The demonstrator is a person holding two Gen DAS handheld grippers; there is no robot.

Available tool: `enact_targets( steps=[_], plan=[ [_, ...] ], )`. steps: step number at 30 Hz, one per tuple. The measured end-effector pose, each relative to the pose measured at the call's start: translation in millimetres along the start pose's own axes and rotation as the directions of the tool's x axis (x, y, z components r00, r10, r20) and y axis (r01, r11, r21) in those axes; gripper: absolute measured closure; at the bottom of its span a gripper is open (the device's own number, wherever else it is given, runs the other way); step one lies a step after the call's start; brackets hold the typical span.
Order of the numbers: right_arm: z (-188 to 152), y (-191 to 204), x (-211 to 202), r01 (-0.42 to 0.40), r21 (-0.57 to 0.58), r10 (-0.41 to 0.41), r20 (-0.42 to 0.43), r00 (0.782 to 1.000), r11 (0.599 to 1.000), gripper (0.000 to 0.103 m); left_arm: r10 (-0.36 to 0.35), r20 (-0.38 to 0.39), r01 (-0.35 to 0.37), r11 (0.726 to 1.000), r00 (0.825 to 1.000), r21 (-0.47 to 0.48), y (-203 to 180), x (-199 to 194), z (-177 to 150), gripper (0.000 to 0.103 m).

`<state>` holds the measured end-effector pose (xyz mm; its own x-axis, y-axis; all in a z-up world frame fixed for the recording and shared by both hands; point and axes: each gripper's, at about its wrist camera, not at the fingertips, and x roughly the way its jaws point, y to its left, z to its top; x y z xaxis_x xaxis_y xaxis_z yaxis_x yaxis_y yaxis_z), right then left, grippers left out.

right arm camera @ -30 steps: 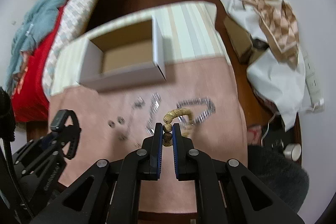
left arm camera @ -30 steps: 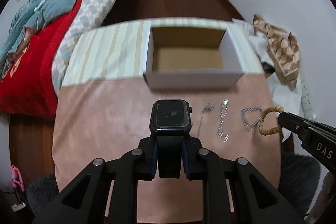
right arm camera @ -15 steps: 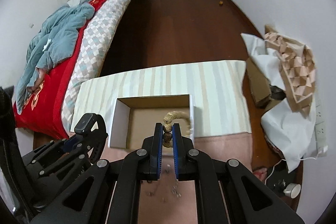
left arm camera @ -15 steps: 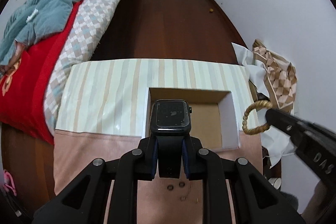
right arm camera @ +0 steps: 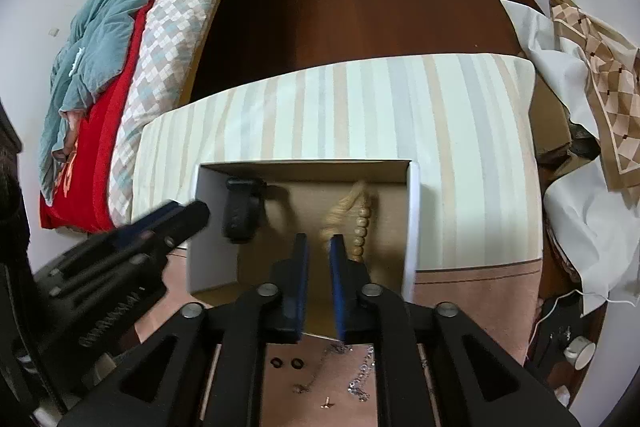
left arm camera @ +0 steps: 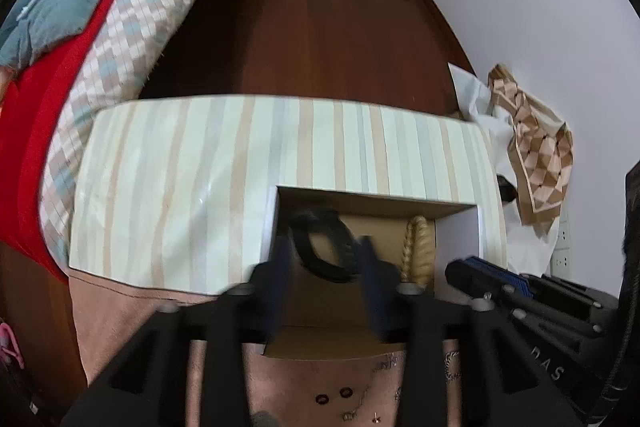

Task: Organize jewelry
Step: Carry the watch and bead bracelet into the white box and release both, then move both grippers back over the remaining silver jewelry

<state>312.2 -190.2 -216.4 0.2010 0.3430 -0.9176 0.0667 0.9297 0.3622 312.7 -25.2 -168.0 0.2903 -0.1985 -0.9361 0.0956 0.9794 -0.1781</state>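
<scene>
Watch and bead bracelet are lying in the box while smaller pieces are waiting on the counter.

The black smartwatch with its looped strap (right arm camera: 243,213) and the tan wooden-bead bracelet (right arm camera: 354,223) are sitting inside the open white cardboard box with a brown floor (right arm camera: 412,223), near its left wall and its middle. The left gripper (left arm camera: 324,267) and right gripper (right arm camera: 318,251) are both hovering with jaws apart, gripping nothing. Silver chains (right arm camera: 360,375), two small dark rings (right arm camera: 285,363) and a tiny stud (right arm camera: 328,404) are lying on the pink cloth-covered counter (right arm camera: 472,287), unsorted. Motion blur is smearing the bracelet, possibly mid-drop; the grippers are hiding the box's front wall.
</scene>
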Motion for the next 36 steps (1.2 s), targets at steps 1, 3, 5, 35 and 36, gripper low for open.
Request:
enact_targets(
  steps=[1,3,5,35,36],
  plan=[
    [-1,-1,-2,0.008,0.002,-0.008,0.008,1.000,1.000,0.074,0.003,0.011,-0.003,1.000,1.000,-0.004,1,-3,0,0.041],
    [-3,-2,-8,0.039,0.001,-0.039,0.022,0.999,0.999,0.060,0.014,0.029,-0.014,1.000,0.999,-0.012,4,-8,2,0.037],
    [-6,-3,-17,0.075,-0.008,-0.075,0.043,0.996,0.997,0.058,0.048,0.032,-0.047,0.999,0.998,-0.016,8,-13,1,0.030],
    [-99,37,-87,0.375,-0.043,-0.353,0.254,0.901,0.926,0.004,0.296,0.226,-0.296,0.954,0.928,-0.035,22,-103,-81,0.001],
    [-103,40,-93,0.375,-0.042,-0.351,0.268,0.897,0.926,0.004,0.298,0.238,-0.297,0.954,0.924,-0.041,22,-110,-86,0.001]
  ],
)
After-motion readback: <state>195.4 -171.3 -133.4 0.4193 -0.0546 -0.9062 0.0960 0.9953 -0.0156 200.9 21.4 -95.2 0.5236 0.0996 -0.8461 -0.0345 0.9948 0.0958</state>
